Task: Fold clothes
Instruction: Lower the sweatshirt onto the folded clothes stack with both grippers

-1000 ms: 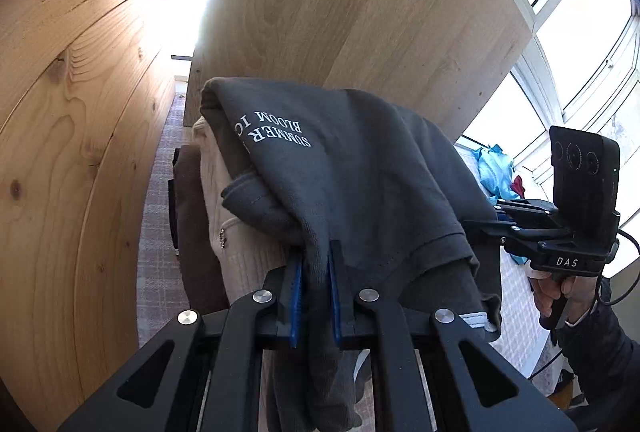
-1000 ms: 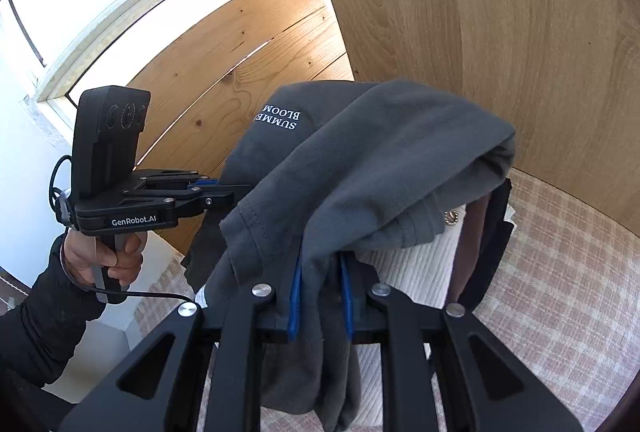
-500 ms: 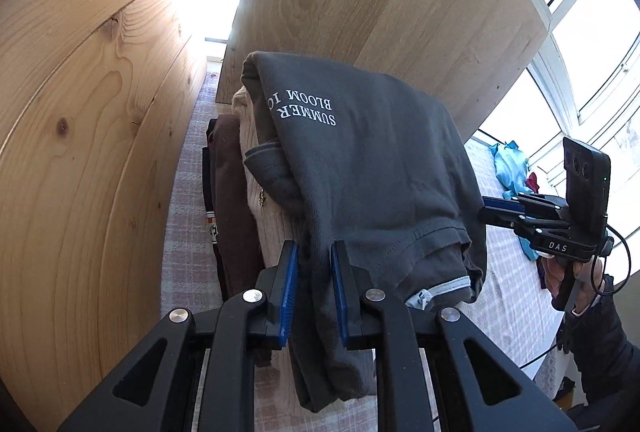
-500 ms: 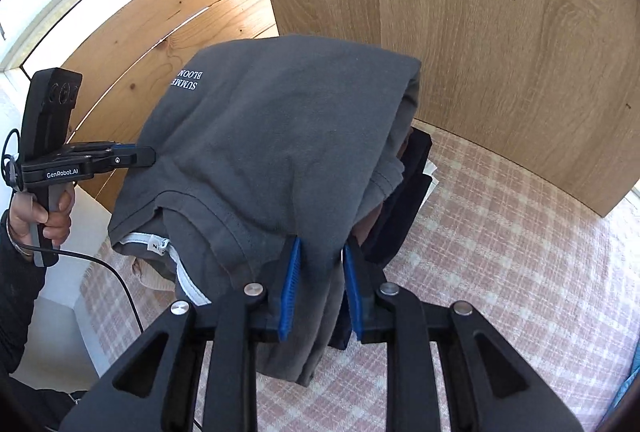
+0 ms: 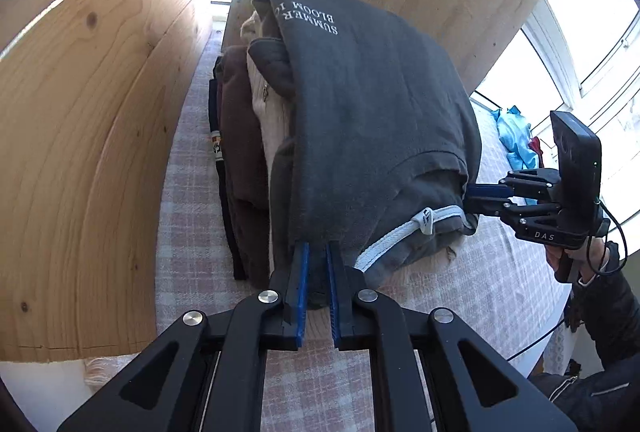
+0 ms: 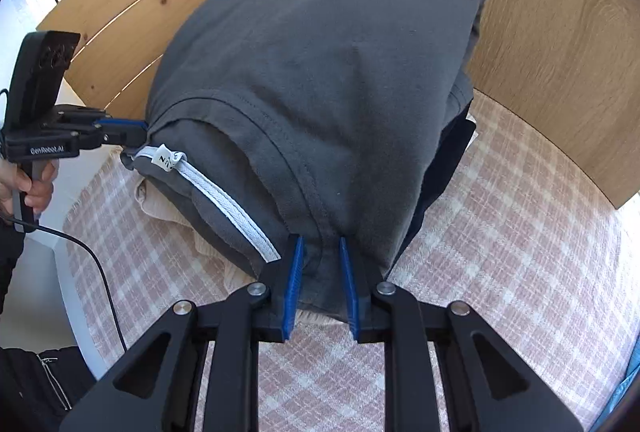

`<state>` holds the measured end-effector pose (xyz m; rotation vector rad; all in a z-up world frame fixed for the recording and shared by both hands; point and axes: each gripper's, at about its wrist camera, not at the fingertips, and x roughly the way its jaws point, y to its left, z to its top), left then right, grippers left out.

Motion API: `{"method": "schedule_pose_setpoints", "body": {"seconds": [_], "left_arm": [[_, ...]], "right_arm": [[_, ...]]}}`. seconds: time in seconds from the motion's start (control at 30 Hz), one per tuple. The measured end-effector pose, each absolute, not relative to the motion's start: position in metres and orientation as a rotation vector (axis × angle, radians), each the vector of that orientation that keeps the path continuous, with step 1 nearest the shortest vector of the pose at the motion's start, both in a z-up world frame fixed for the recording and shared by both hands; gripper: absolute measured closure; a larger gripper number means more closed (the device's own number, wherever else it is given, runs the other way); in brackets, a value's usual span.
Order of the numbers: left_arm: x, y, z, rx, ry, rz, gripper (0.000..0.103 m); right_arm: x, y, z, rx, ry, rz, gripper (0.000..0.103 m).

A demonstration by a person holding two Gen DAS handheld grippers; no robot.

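Observation:
A folded dark grey top [image 5: 372, 111] with white "SUMMER BLOOM" lettering lies on top of a stack of folded clothes. My left gripper [image 5: 317, 246] is shut on its near hem at one corner. My right gripper [image 6: 321, 240] pinches the hem at the other corner, where the grey top [image 6: 320, 71] fills the view. Each gripper also shows in the other's view: the right gripper [image 5: 476, 191] and the left gripper [image 6: 128, 125] both touch the top's edge by the white neck tape [image 6: 224, 199].
Under the top lie a cream knit [image 5: 268, 103], a brown garment [image 5: 240, 119] and a dark one [image 5: 214, 99], on a pink checked cloth [image 6: 500, 232]. Wooden panels [image 5: 80, 111] close the left and back. Blue clothes [image 5: 514, 139] lie far right.
Both grippers have come down and back with the grey top, which hung draped before and now rests flatter on the stack. Both keep their hold on the hem.

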<state>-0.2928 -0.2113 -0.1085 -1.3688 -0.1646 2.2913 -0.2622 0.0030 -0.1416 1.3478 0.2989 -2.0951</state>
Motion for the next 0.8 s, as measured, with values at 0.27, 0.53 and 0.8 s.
{"method": "schedule_pose_setpoints", "body": {"seconds": [0.27, 0.53, 0.8], "left_arm": [[-0.359, -0.171, -0.036, -1.101, -0.056, 2.448, 0.091], [-0.44, -0.153, -0.09, -1.279, 0.047, 2.471, 0.09], [-0.408, -0.176, -0.076, -1.171, -0.102, 2.47, 0.091]], "right_arm": [[-0.31, 0.008, -0.062, 1.131, 0.237, -2.288, 0.084], [-0.393, -0.014, -0.08, 1.16, 0.254, -2.378, 0.084], [-0.406, 0.001, -0.105, 1.242, 0.154, -2.331, 0.083]]}}
